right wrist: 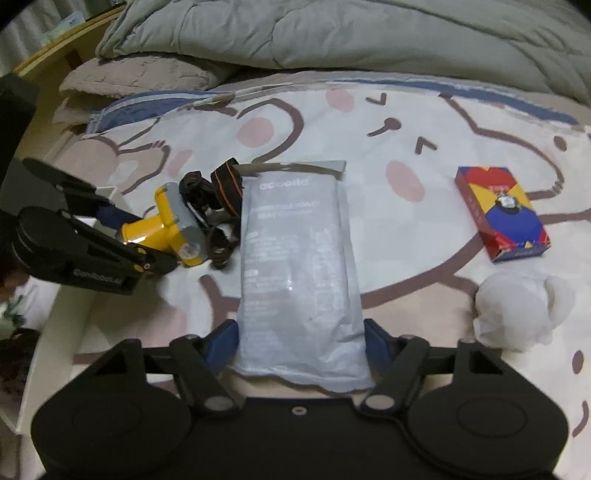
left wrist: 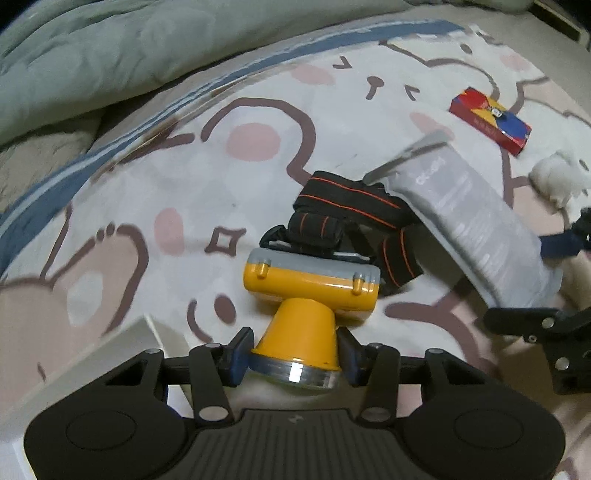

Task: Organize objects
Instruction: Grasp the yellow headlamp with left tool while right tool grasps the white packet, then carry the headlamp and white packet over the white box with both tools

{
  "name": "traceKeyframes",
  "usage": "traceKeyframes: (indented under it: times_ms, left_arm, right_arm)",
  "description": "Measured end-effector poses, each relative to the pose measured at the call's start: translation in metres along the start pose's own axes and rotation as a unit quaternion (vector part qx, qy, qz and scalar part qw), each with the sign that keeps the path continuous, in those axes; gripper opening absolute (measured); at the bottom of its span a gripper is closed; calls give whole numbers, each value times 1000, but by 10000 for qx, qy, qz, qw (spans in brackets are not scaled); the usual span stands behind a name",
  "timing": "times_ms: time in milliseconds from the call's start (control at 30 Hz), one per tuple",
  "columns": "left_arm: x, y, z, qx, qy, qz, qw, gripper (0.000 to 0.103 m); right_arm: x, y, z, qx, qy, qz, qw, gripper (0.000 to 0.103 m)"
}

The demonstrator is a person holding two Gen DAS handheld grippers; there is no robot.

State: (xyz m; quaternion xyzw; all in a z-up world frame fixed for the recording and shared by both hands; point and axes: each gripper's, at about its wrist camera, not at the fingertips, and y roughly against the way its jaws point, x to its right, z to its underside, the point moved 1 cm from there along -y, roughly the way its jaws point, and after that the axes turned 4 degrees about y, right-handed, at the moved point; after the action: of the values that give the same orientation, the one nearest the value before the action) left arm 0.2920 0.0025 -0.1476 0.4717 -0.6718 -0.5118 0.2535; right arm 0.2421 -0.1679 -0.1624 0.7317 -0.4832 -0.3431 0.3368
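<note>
I see the yellow headlamp (left wrist: 310, 295) lying on the bed sheet (left wrist: 184, 177), its cone-shaped lamp head toward my left gripper (left wrist: 293, 356), whose blue-padded fingers (left wrist: 238, 356) sit against either side of that cone near the silvery rim; they look closed on it at a narrow setting. The lamp's black strap with orange stripes (left wrist: 354, 218) is bunched up just behind the yellow and grey body, touching it. Just beside the strap, and partly over it, lies the long grey plastic packet (right wrist: 295, 258), running lengthwise toward my right gripper (right wrist: 301, 345). The right fingers (right wrist: 223, 341) stand at a middling width on either side of the packet's near end, right at its edges; I cannot tell whether they actually press on it. From the right wrist view, the left gripper shows at the left edge, angled down onto the headlamp. Farther out to the right, well apart from the packet, a red, blue and yellow card box (right wrist: 502, 214) lies flat on the sheet, and nearer my right gripper sits a small white plush toy (right wrist: 517, 306). A white box edge (left wrist: 110, 354) shows at lower left in the left view. A grey-green quilt (right wrist: 332, 33) is heaped along the far side of the bed.
</note>
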Motion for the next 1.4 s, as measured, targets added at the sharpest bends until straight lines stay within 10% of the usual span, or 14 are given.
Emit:
traceKeyframes:
  times_ms: [767,1167,1400]
  left_arm:
    - [50,62,114,-342,1267,351,9907,49]
    - [54,41,107,-435,1855,184,9815,49]
    - [46,57,109,-125,1957,205,9804,48]
  right_arm:
    - [-9,72,72,-1030,1050,-709,9866,66]
    - [-14,52,69,-794,968,-279,9917,83]
    - [-11,48,66,-843,1111,-221,9900,57]
